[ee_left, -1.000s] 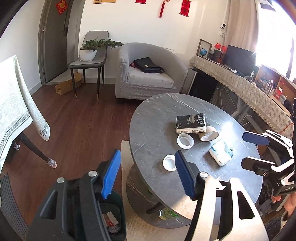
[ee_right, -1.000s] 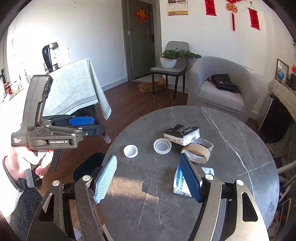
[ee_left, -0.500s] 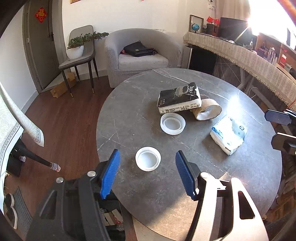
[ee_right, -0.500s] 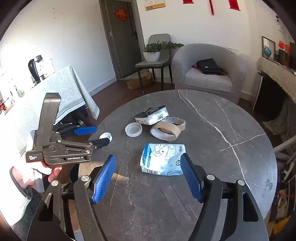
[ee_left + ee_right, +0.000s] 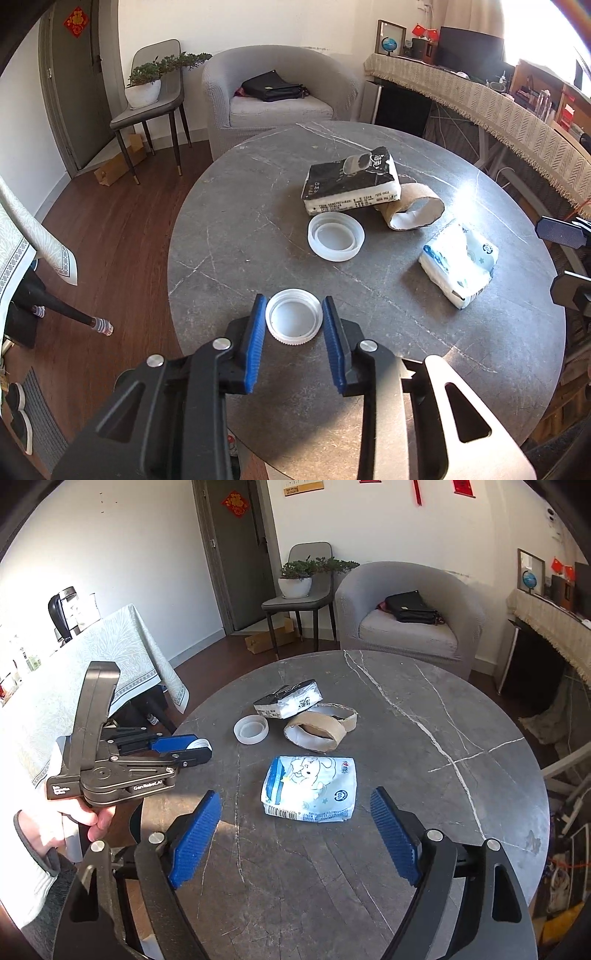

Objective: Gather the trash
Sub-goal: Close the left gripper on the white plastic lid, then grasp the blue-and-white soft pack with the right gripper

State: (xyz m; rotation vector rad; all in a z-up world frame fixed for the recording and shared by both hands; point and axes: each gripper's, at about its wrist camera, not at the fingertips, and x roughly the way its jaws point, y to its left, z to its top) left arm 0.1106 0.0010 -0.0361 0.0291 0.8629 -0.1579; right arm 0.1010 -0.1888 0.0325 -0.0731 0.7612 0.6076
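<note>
A small white lid [image 5: 293, 321] lies near the front edge of the round grey table [image 5: 240, 221]. My left gripper [image 5: 293, 299] has its blue pads [image 5: 255, 343] against the lid's two sides, and its jaws are closing. In the right wrist view the left gripper [image 5: 201, 746] shows the lid between its tips. My right gripper [image 5: 295, 801] hangs over a blue-and-white tissue pack [image 5: 310, 788]. Its jaws are opening, its pads clear of the pack. A larger white lid [image 5: 336, 238], a black tissue pack [image 5: 351, 181] and a flattened cardboard roll [image 5: 413, 210] lie further in.
A grey armchair [image 5: 277, 92] with a black bag stands behind the table, beside a chair carrying a potted plant [image 5: 144, 86]. A cloth-covered table [image 5: 92, 664] stands to the left and a long draped sideboard [image 5: 480, 99] to the right. A hand [image 5: 85, 819] holds the left gripper.
My left gripper came down over the table's edge and narrowed its jaws around the small white lid. My right gripper moved in toward the blue-and-white pack and spread its jaws wider.
</note>
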